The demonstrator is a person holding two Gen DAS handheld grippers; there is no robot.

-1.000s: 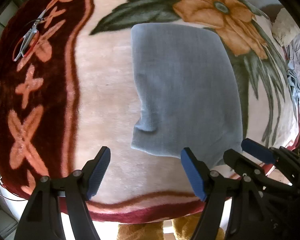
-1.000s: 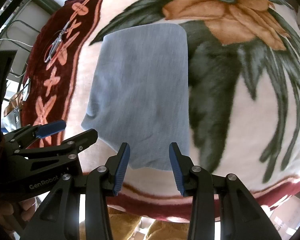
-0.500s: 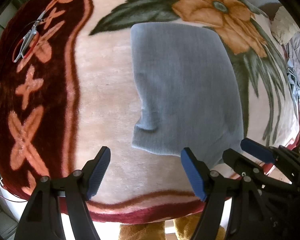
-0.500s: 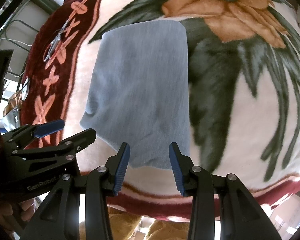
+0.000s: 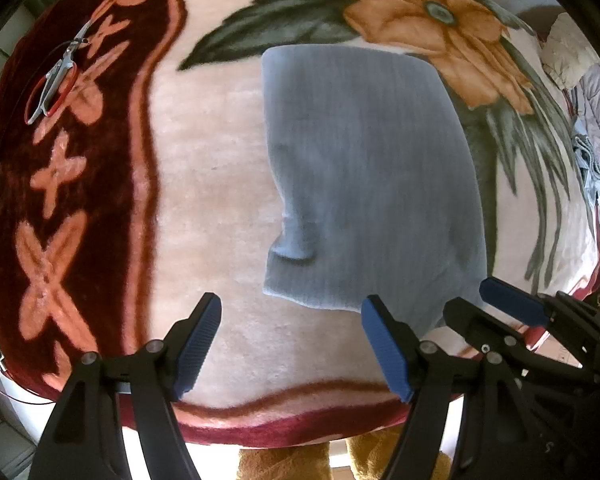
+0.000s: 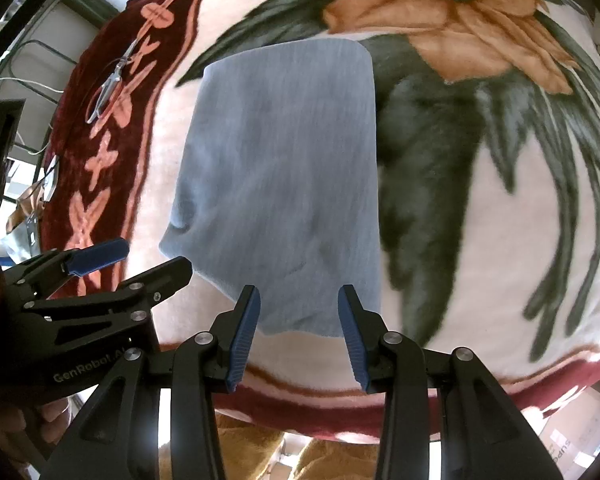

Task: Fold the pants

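The grey-blue pants (image 5: 372, 176) lie folded into a flat rectangle on the flowered blanket (image 5: 220, 184); they also show in the right wrist view (image 6: 284, 176). A small rumple sits at their near left corner (image 5: 294, 254). My left gripper (image 5: 292, 340) is open and empty, above the blanket just short of the pants' near edge. My right gripper (image 6: 298, 332) is open and empty, over the near edge of the pants. Each gripper shows in the other's view, the right one (image 5: 512, 312) and the left one (image 6: 100, 276).
Scissors with a red loop (image 5: 56, 76) lie on the blanket's dark red border at far left. A pile of clothes (image 5: 588, 136) sits at the far right. The blanket's near edge (image 5: 300, 428) hangs just below the grippers.
Both grippers have drifted slightly back from the pants. The pants lie as before and both grippers stay open.
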